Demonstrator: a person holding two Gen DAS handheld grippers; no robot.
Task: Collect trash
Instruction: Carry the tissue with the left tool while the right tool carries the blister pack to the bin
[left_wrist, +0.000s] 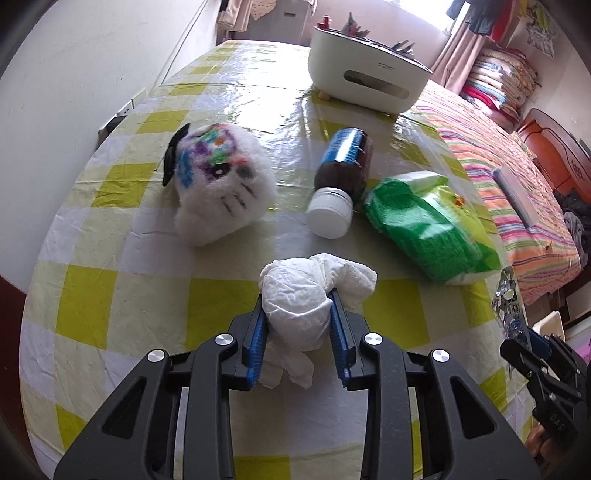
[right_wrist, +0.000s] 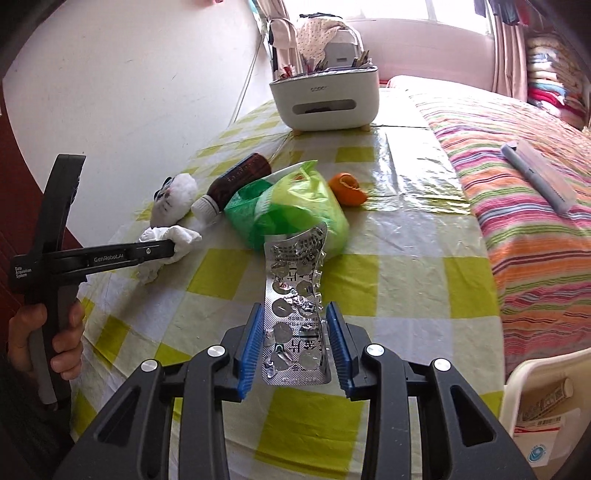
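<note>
A crumpled white tissue (left_wrist: 310, 295) lies on the yellow-checked tablecloth (left_wrist: 129, 288), and my left gripper (left_wrist: 298, 299) is shut on it with both blue pads pressed into its sides. In the right wrist view the same tissue (right_wrist: 177, 240) shows at the tips of the left gripper (right_wrist: 162, 251). My right gripper (right_wrist: 294, 314) is shut on an empty silver blister pack (right_wrist: 295, 295), lifted above the cloth and standing up between the pads. From the left wrist view, the blister pack (left_wrist: 508, 299) and the right gripper (left_wrist: 517, 328) appear at the right edge.
On the table lie a white plush toy (left_wrist: 218, 184), a brown bottle with white cap (left_wrist: 340, 177), a green plastic bag (left_wrist: 428, 225), an orange peel (right_wrist: 347, 188) and a white organizer box (left_wrist: 369, 70). A striped bed (right_wrist: 517, 184) lies right; a white bin (right_wrist: 546, 402) stands lower right.
</note>
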